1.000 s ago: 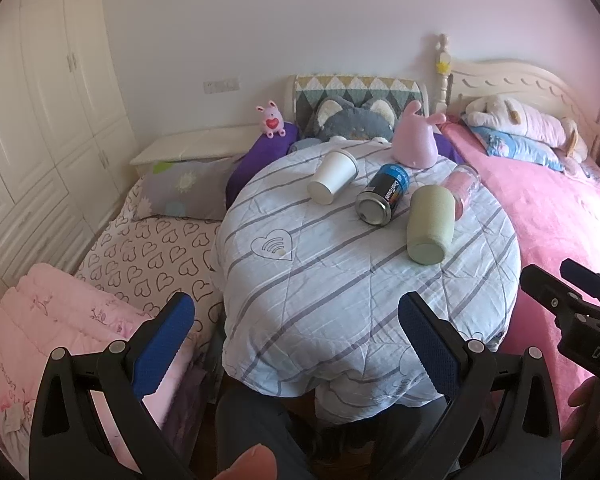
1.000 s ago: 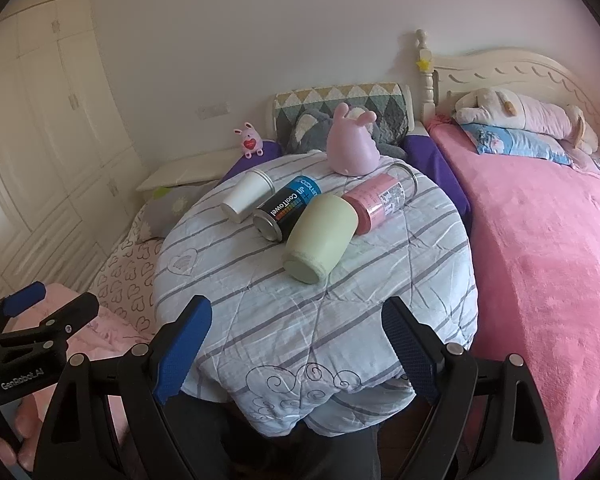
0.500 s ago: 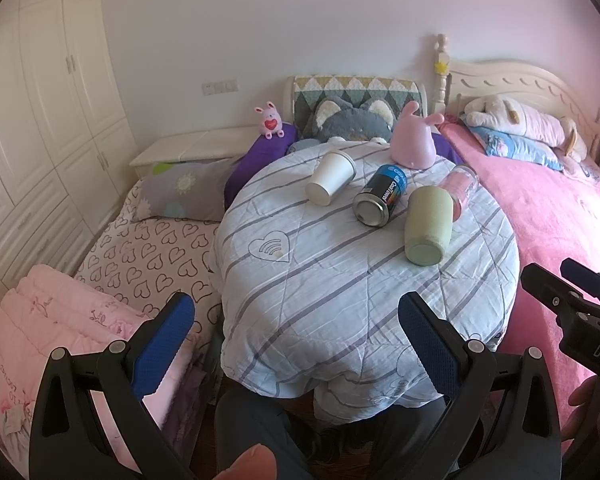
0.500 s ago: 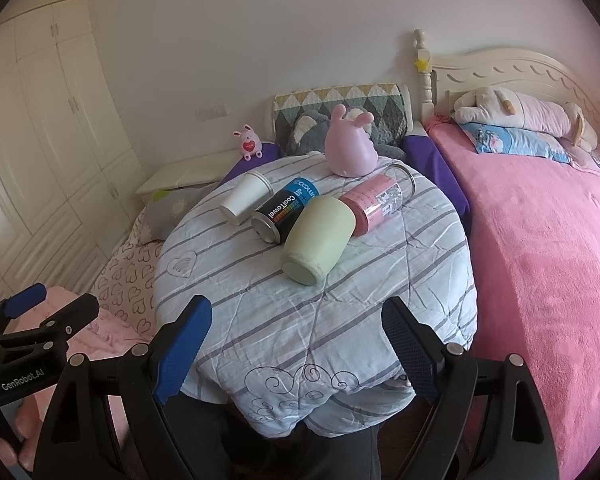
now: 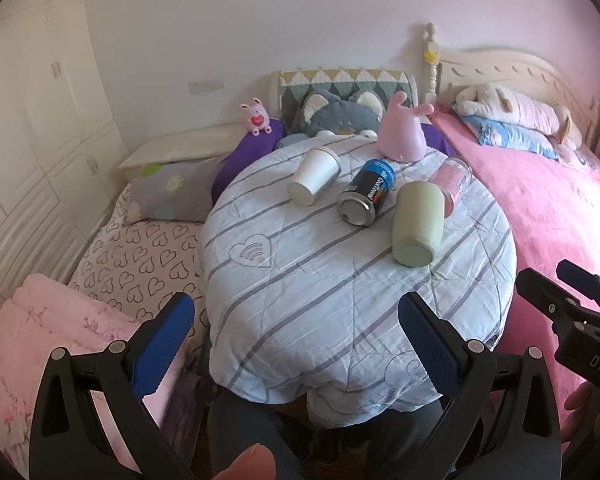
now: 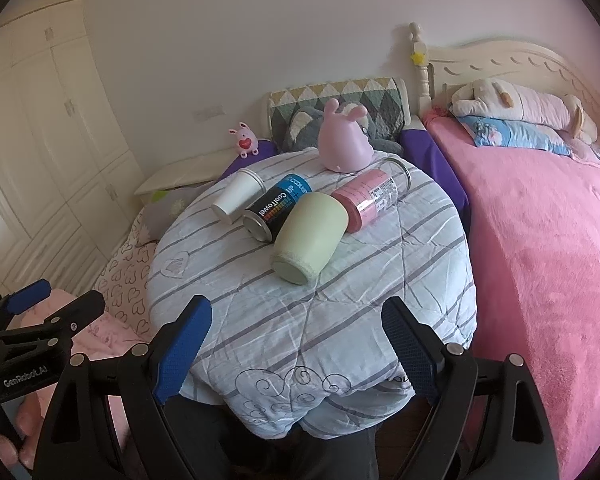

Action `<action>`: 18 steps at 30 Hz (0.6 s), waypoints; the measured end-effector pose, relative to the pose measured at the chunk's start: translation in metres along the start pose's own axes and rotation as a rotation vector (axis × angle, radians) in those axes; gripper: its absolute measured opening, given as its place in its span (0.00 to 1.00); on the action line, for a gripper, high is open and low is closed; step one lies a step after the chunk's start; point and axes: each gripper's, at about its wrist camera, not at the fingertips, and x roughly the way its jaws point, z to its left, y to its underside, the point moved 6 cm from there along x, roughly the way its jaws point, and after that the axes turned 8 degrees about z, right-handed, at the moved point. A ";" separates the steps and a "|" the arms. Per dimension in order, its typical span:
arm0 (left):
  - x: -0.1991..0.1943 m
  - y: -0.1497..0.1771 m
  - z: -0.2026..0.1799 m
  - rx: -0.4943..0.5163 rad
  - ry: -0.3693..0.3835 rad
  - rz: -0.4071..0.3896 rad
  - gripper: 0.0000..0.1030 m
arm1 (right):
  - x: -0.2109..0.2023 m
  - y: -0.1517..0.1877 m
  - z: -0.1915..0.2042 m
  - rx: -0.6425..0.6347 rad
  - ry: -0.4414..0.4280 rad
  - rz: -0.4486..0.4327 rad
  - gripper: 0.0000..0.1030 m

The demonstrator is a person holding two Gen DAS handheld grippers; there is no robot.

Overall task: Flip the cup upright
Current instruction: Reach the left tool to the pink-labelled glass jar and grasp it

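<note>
Several containers lie on their sides on a round table with a striped cloth (image 5: 340,280). A pale green cup (image 5: 417,224) (image 6: 310,238) lies nearest, base toward me. A white paper cup (image 5: 314,176) (image 6: 238,196), a black and blue can (image 5: 366,194) (image 6: 276,210) and a pink-labelled jar (image 5: 450,182) (image 6: 370,200) lie behind it. My left gripper (image 5: 296,334) is open and empty, short of the table's near edge. My right gripper (image 6: 296,332) is open and empty, also short of the near edge.
A pink rabbit-eared toy (image 5: 402,136) stands at the table's back. A bed with a pink blanket (image 6: 548,248) is to the right. A low bed with heart-print and pink bedding (image 5: 112,264) is to the left. White wardrobes (image 6: 40,140) line the left wall.
Both views have shifted only slightly; the table and cups look a touch nearer. The containers have not moved and both grippers stay open.
</note>
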 end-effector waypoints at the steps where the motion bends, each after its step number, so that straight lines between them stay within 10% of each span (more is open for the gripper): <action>1: 0.003 -0.004 -0.004 0.007 0.001 0.004 1.00 | 0.002 -0.001 -0.003 0.005 -0.001 0.002 0.85; 18: 0.085 -0.104 -0.123 0.254 0.106 0.055 1.00 | 0.058 -0.040 -0.094 0.148 0.019 0.030 0.85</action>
